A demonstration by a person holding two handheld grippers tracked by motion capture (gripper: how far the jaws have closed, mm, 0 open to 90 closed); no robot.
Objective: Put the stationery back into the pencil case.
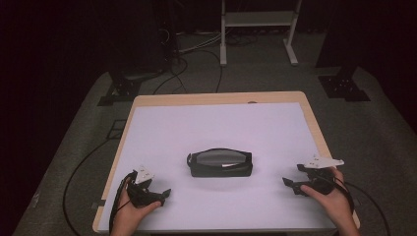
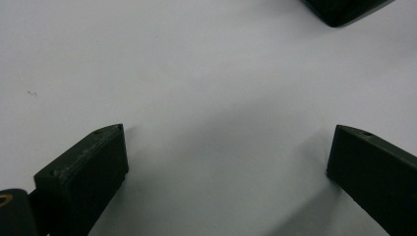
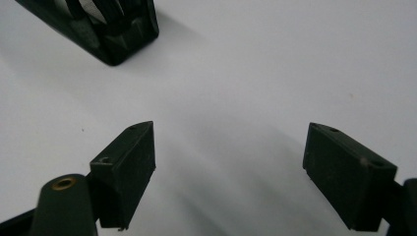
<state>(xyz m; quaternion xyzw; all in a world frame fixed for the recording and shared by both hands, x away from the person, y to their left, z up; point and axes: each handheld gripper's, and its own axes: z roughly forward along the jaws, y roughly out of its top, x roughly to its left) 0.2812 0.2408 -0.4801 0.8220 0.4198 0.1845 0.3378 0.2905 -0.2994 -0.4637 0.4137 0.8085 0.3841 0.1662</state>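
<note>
a white sheet covers the worktop (image 1: 147,101), dark floor and cables beyond. a black pouch (image 1: 220,163) lies mid-worktop. left tool (image 1: 160,189) and right tool (image 1: 291,176) flank it near the front edge, both wide, empty, with bare sheet around them.

High view — fixed above the near edge, facing forward and down over the whole white-topped wooden table (image 1: 221,123). Each gripper view sits low and close to that white surface, looking along its own jaws — both catch a corner of the black oblong zip case (image 1: 220,163) (image 2: 344,11) (image 3: 105,29) at table centre.
</note>
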